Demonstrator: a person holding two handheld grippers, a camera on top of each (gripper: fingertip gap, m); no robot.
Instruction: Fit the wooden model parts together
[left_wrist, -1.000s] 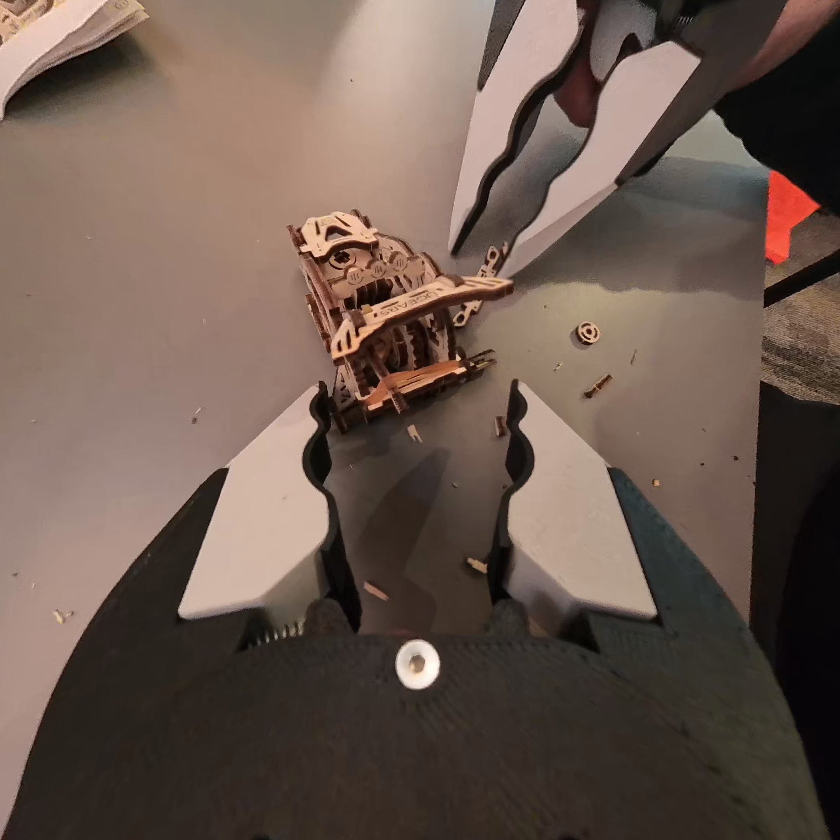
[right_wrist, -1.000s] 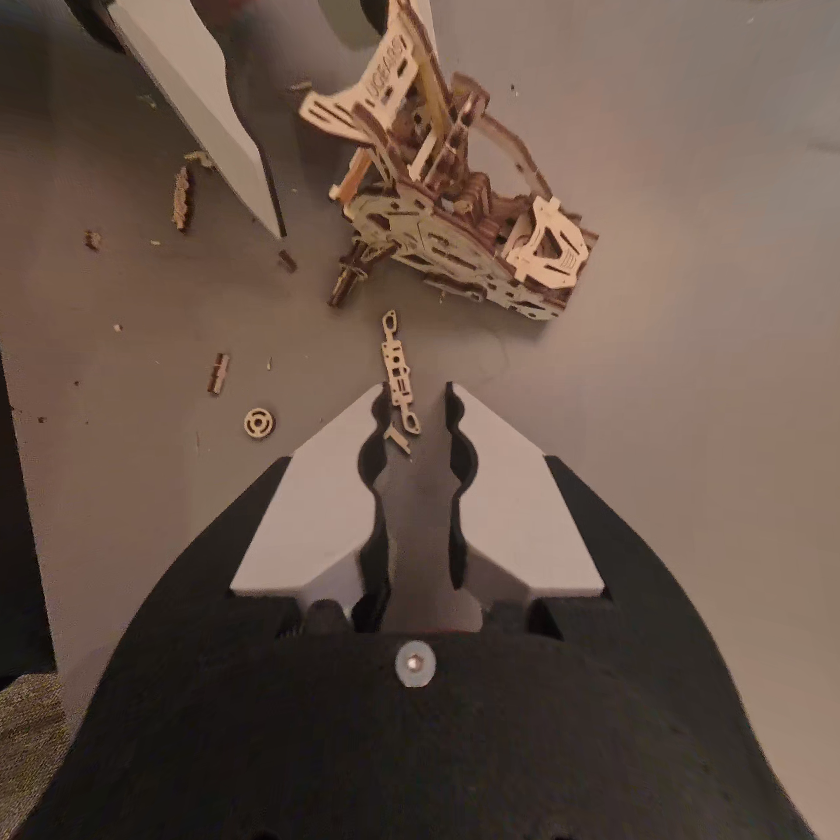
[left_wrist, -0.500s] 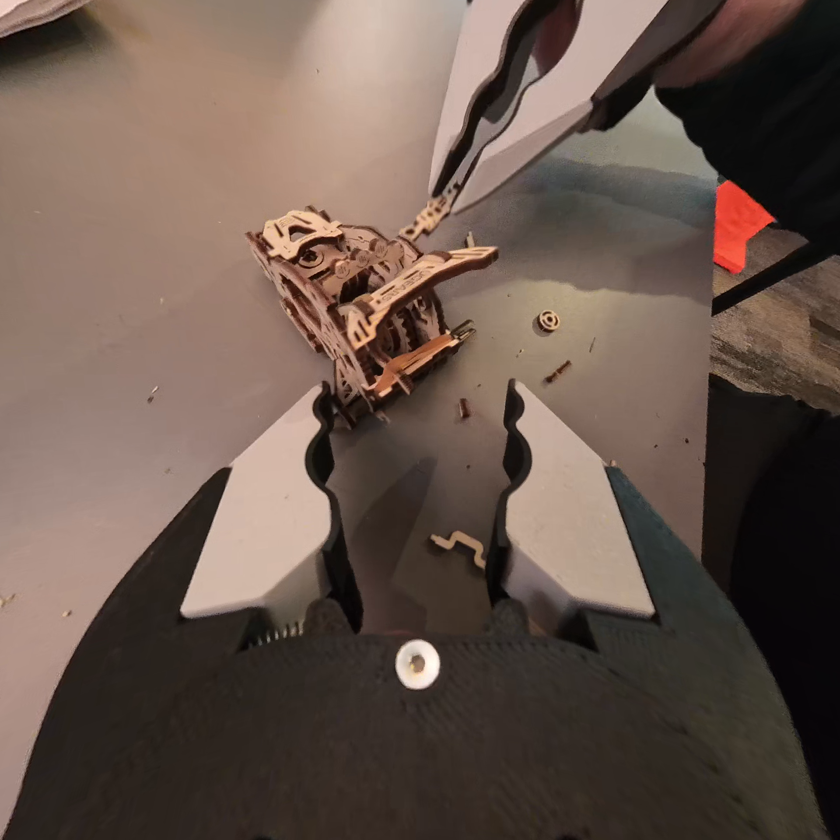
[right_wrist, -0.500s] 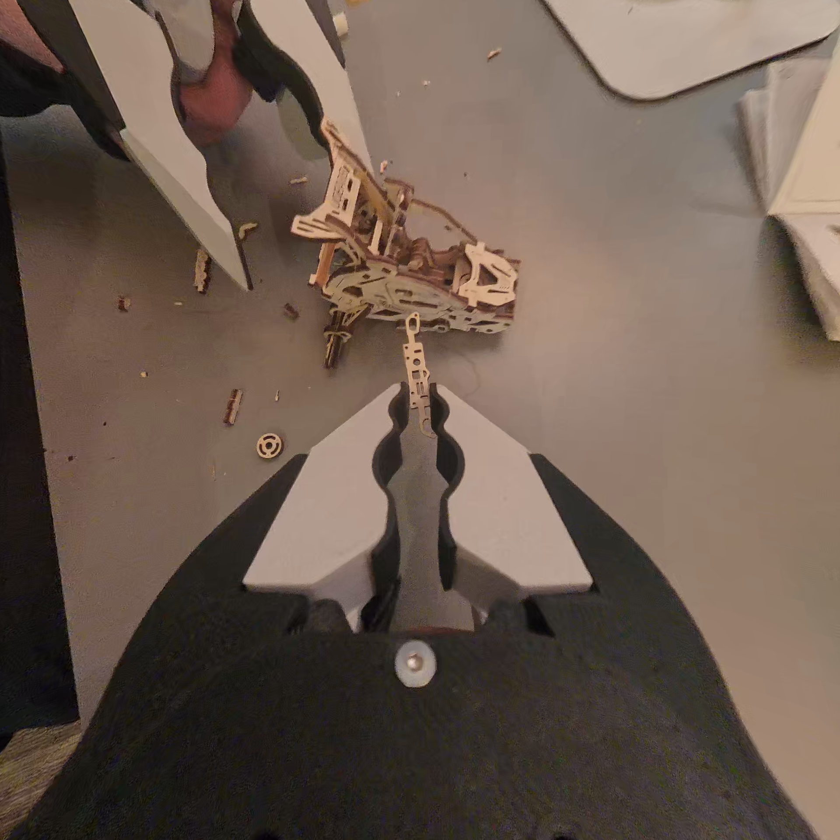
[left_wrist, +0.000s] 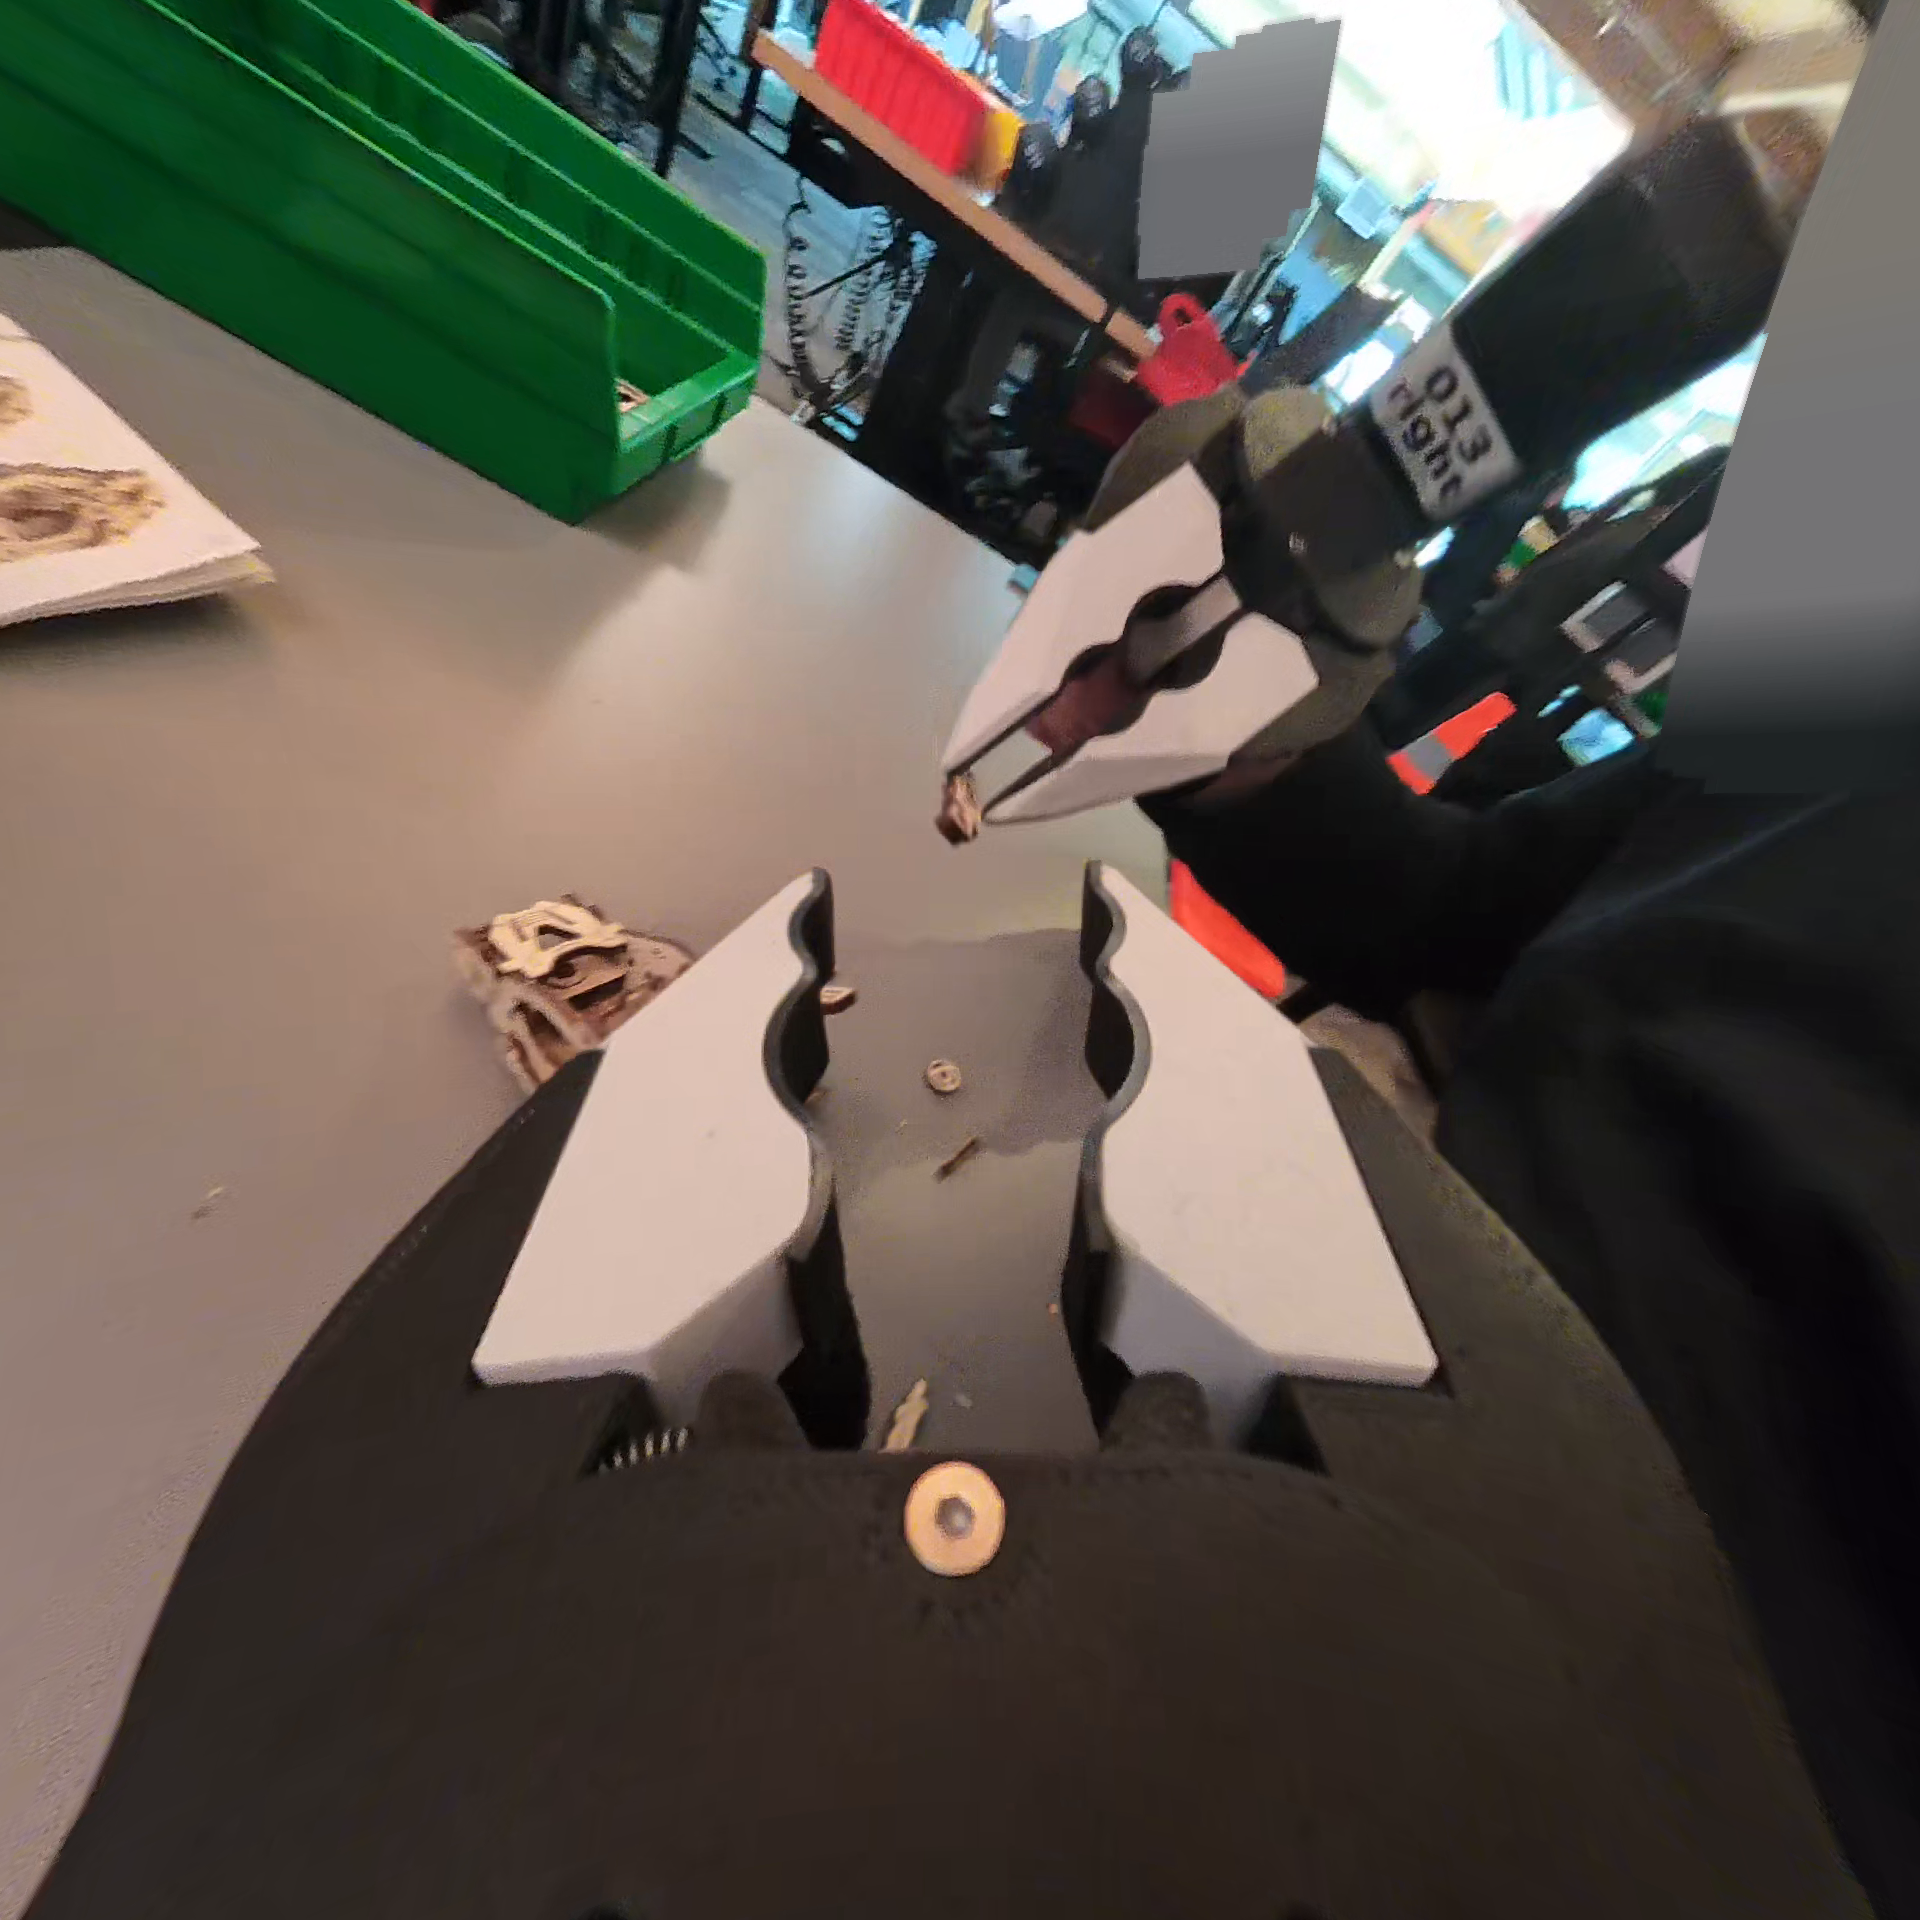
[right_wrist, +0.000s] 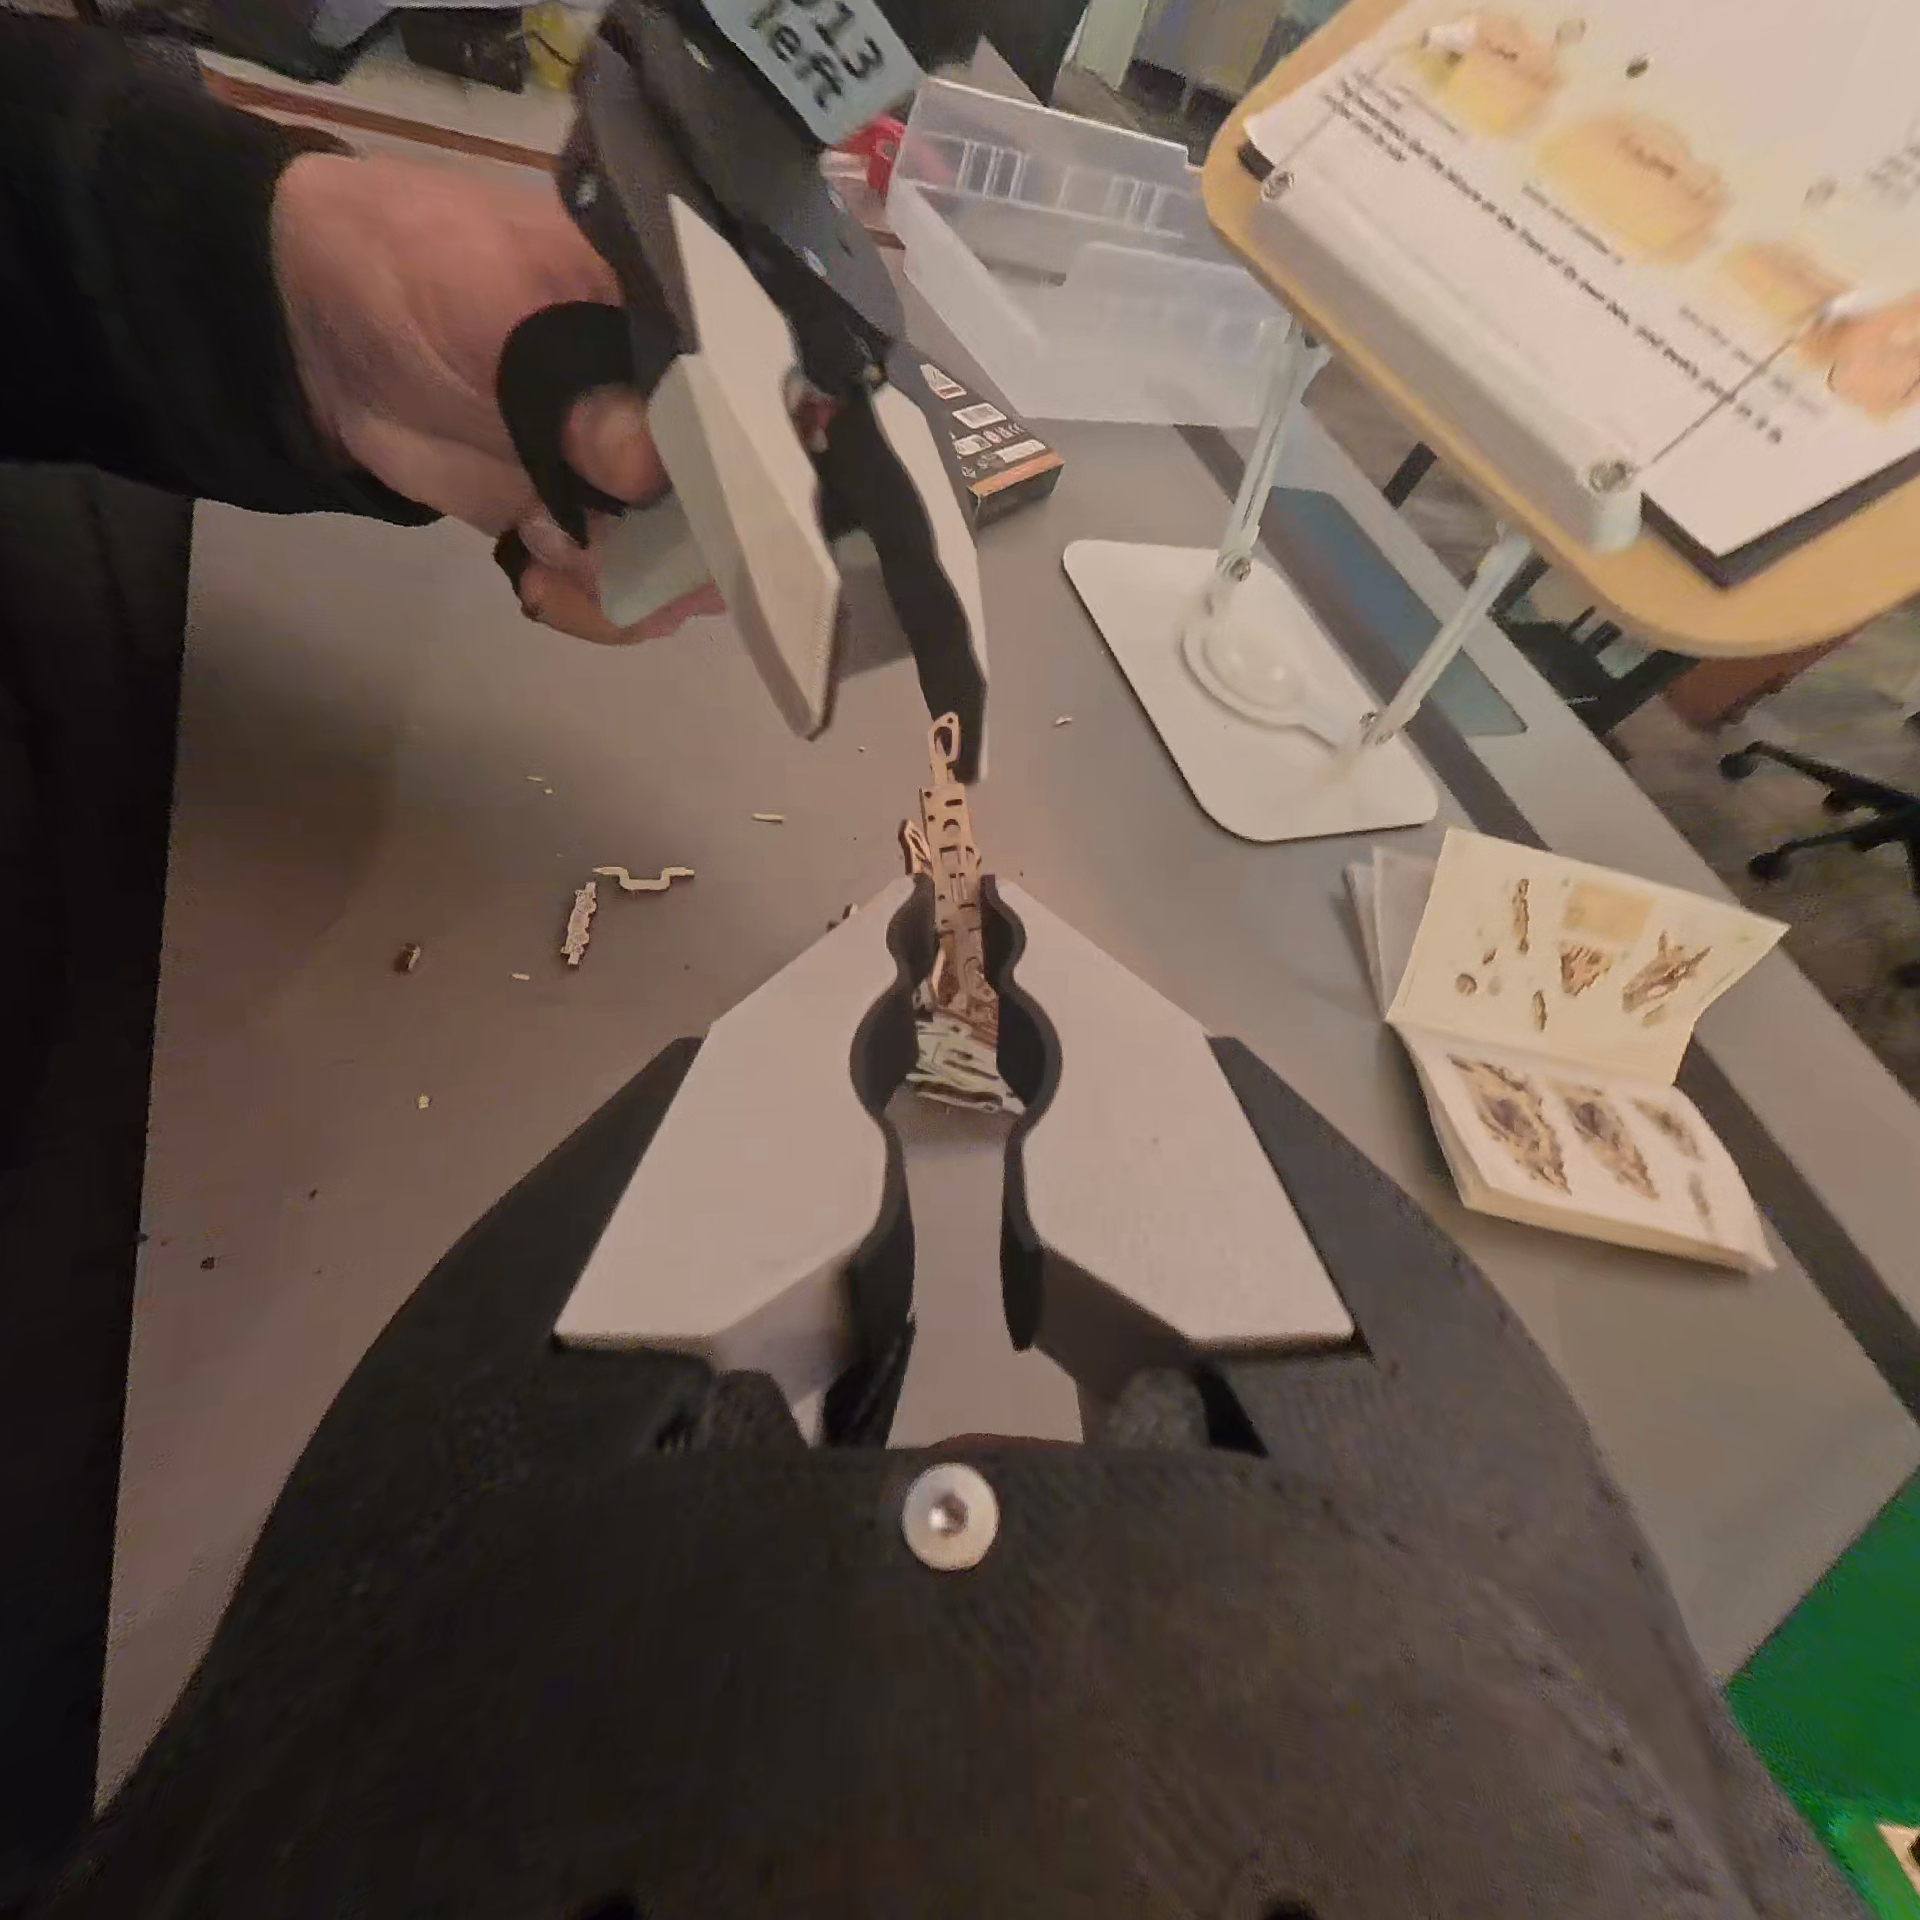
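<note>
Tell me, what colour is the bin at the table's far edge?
The bin is bright green, shown best in the left wrist view.

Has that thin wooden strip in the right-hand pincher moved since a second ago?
Yes. The wooden strip lay flat on the grey table before; now the right gripper pinches it and holds it raised above the table.

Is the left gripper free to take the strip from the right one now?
Probably yes: left gripper is open and empty, and the strip sticks out past the right gripper, one left finger already beside its tip.
</note>
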